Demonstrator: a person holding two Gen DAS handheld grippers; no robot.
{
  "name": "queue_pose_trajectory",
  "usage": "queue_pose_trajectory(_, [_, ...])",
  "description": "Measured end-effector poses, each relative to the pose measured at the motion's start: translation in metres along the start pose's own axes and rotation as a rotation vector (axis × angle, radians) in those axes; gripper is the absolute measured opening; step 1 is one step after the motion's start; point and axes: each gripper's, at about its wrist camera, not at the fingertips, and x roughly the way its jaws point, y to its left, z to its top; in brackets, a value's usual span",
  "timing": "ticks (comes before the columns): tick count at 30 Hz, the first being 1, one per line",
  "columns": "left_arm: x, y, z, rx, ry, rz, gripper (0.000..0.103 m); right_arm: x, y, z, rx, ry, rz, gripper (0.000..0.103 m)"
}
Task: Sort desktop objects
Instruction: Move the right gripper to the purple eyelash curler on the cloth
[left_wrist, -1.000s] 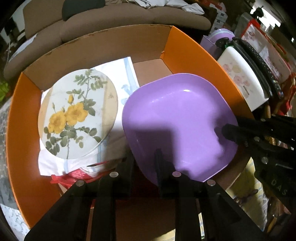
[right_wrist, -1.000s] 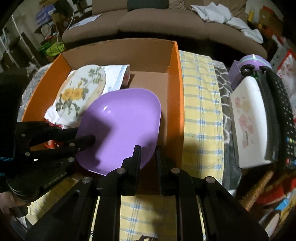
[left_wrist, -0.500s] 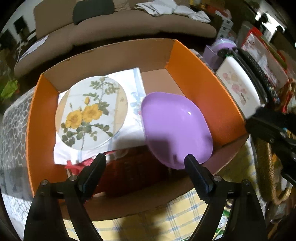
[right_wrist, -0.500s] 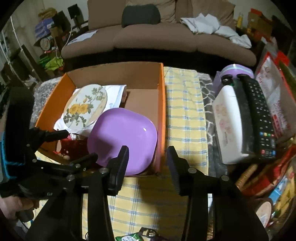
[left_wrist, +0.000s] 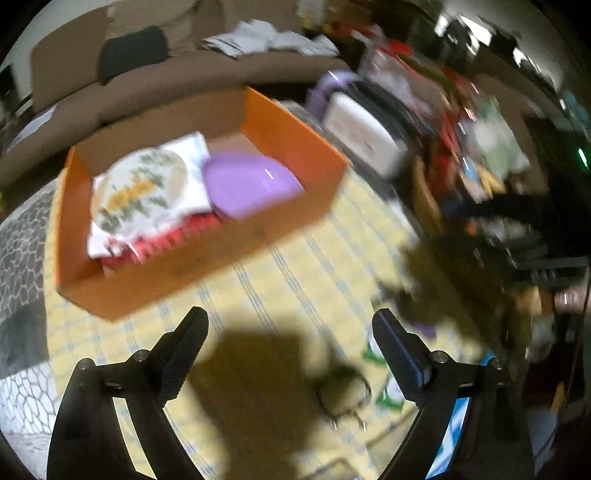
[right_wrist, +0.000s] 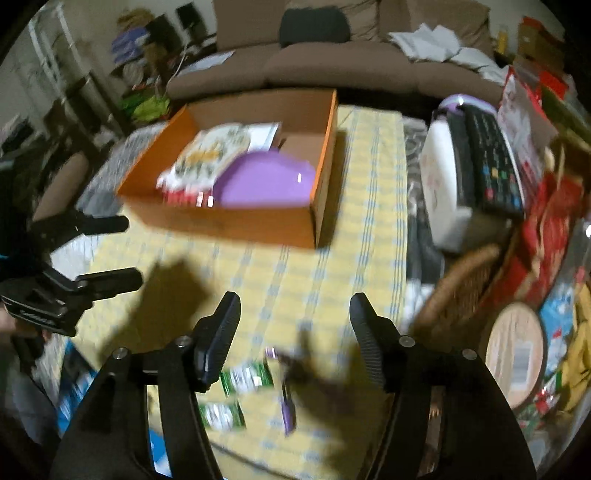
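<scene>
Both wrist views angled down, sharing orange box

The box sits on the checked cloth, with the sofa behind it. Inside the box, a flowered round plate lies on the left and a square plate on the right. To the box's right, well apart, a remote control rests on a case.

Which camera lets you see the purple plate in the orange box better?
The left wrist view. There the purple plate looks bigger and its rim and hollow show, though blurred, next to the flowery round board. In the right wrist view the plate is smaller and the orange box front wall hides its near edge.
</scene>
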Motion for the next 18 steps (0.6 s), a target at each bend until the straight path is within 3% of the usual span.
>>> queue_pose_trajectory(6, [0.028, -0.029, -0.031, 0.057, 0.12, -0.004, 0.093, 0.026, 0.012, -0.028, -0.04, 0.074, -0.035, 0.059])
queue_pose_trajectory(9, [0.037, -0.04, -0.036, 0.095, 0.134, 0.021, 0.093, 0.038, 0.016, -0.037, -0.046, 0.095, -0.044, 0.059])
queue_pose_trajectory(13, [0.042, -0.05, -0.034, 0.097, 0.134, 0.0, 0.093, 0.057, 0.016, -0.038, -0.049, 0.116, -0.043, 0.057])
queue_pose_trajectory(16, [0.043, -0.056, -0.034, 0.101, 0.125, -0.015, 0.093, 0.071, 0.02, -0.037, -0.068, 0.141, -0.047, 0.049])
queue_pose_trajectory(18, [0.043, -0.057, -0.034, 0.094, 0.119, -0.027, 0.093, 0.08, 0.024, -0.038, -0.087, 0.164, -0.055, 0.031])
